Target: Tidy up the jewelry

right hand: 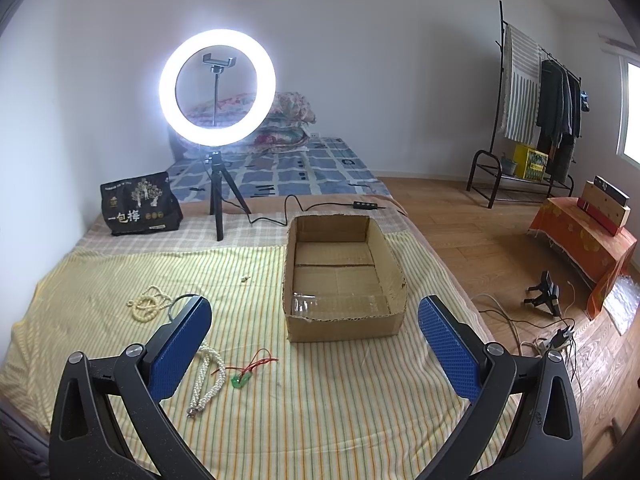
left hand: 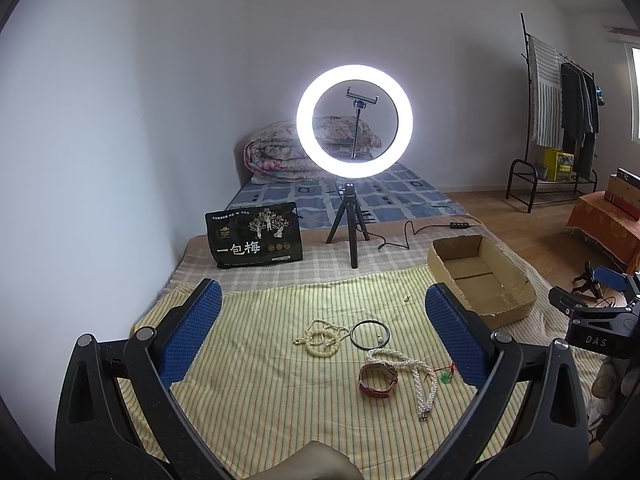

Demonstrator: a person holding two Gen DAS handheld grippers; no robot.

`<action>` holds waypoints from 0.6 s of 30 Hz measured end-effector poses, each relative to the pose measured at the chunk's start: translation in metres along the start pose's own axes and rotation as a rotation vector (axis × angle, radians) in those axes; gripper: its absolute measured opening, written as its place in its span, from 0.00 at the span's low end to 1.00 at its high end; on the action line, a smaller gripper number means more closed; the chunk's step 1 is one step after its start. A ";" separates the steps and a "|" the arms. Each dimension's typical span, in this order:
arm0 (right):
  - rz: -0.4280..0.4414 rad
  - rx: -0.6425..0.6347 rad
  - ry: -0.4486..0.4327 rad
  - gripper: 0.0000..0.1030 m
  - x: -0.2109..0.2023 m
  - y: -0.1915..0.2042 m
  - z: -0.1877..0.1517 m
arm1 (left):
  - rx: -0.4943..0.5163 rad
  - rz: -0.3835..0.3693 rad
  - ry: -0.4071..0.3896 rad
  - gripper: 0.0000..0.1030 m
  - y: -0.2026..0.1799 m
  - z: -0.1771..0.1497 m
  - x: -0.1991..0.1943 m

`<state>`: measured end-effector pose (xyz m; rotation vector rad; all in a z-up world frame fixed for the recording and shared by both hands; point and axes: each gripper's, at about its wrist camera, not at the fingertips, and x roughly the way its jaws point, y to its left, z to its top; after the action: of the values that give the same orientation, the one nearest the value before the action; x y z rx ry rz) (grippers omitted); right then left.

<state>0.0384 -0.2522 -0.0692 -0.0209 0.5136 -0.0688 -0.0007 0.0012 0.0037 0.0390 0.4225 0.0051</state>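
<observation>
Both our tongs, left gripper [left hand: 324,328] and right gripper [right hand: 316,344], are wide apart, empty. The white bead necklace [left hand: 416,380] could snag the red-strap watch [left hand: 378,380] and miss the brown cardboard box [right hand: 344,276].

Black snack bag [left hand: 253,236] standing on the bed next to the ring-light tripod: large white characters "一包梅" across the lower front, legible in both wrist views. A line of small white print runs along the bag's top edge, and a pale label sits at its lower right; both too small to read.

Black body of the right tool [left hand: 596,334], seen at the right edge of the left wrist view: white letters "DAS".

Yellow box [right hand: 530,162] under the clothes rack: printing present, illegible.
</observation>
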 end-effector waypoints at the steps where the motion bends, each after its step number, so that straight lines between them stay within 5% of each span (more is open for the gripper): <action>1: -0.001 0.000 -0.001 0.99 0.000 0.000 0.000 | 0.002 0.000 0.000 1.00 0.000 0.000 0.000; 18: -0.001 -0.001 0.001 0.99 0.000 -0.001 0.001 | 0.001 0.001 -0.001 1.00 0.001 0.000 0.001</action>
<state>0.0389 -0.2528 -0.0687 -0.0222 0.5150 -0.0693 -0.0001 0.0020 0.0034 0.0402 0.4210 0.0058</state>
